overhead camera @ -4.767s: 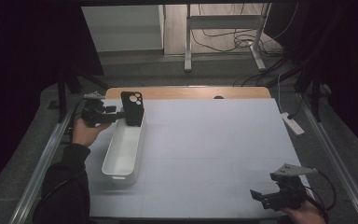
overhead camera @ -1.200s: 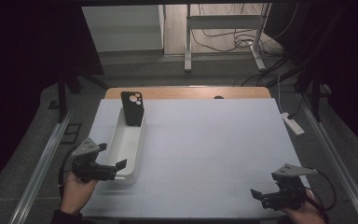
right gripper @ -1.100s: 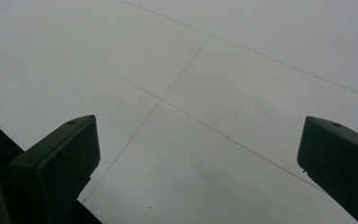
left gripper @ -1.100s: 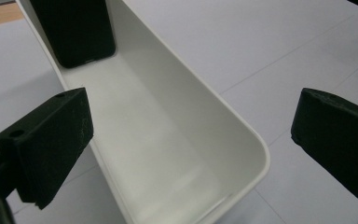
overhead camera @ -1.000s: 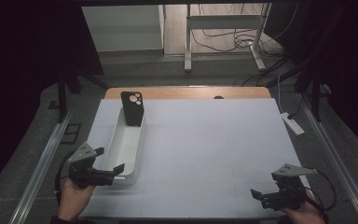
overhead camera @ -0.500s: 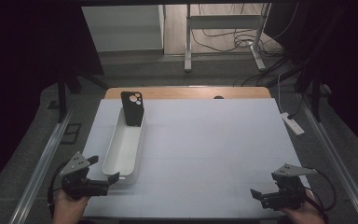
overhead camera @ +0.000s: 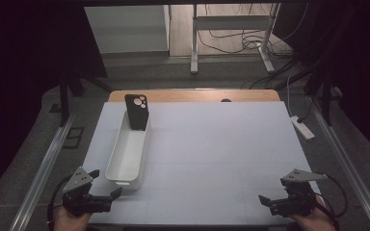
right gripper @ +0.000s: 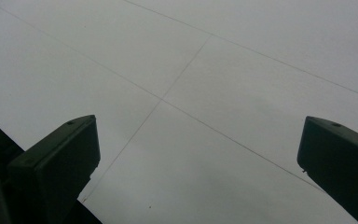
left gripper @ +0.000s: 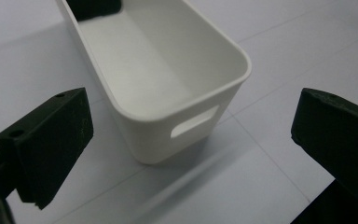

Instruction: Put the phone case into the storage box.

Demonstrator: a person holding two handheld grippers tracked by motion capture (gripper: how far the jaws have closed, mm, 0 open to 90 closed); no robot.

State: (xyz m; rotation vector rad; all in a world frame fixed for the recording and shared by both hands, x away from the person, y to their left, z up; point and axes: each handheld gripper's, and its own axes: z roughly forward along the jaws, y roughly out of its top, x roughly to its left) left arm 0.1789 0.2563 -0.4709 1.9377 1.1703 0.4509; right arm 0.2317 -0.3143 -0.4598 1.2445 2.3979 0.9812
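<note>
Jaws of the left tool stand wide apart and hold nothing; it hovers low at the near left corner of the table, aimed at the near end of the white bin. Right tool also gapes wide with nothing in it, parked at the near right corner, well apart from everything. Black phone case leans upright against the far end wall inside the bin, camera cutouts up. Judgement: the step in hand looks like retreat after placing the case, so the left tool should stay clear of the bin's rim, since a nudge on the near end could slide the bin and topple the case. Left gripper view gives the bin close: rounded near corner, slot handle in the end wall, bare floor inside, a dark sliver of the case at top. High view alone gives the case's full lean and both tools' spacing. Right gripper view offers seamed table surface.
</note>
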